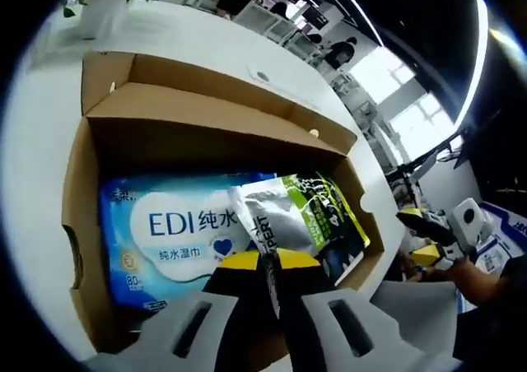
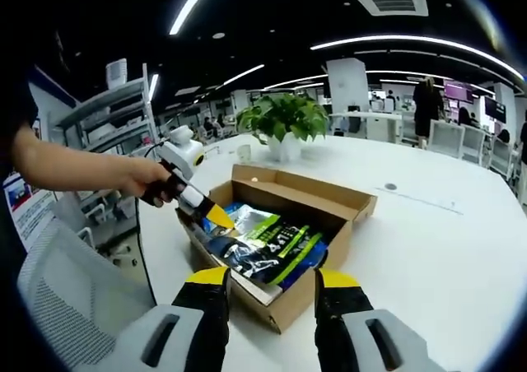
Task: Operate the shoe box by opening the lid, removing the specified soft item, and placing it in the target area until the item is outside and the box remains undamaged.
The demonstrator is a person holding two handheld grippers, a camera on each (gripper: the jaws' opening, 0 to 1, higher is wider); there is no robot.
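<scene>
With the shoe box (image 2: 280,240) open at the near edge of the white table (image 2: 428,224), I hold my left gripper (image 1: 265,261), jaws together, over the green-and-black soft pouch (image 1: 317,216) inside, right gripper (image 2: 270,280) spread; next, part and pinch it.

Right tongs (image 2: 269,280) gape before the open shoe box (image 2: 328,224); left tongs (image 2: 216,216) reach inside.

I see bright, even light from ceiling strips (image 2: 412,47) above the shoe box (image 2: 280,224); window glare (image 1: 403,92) beyond it, shade inside its walls, and fisheye bending and blur around it.
</scene>
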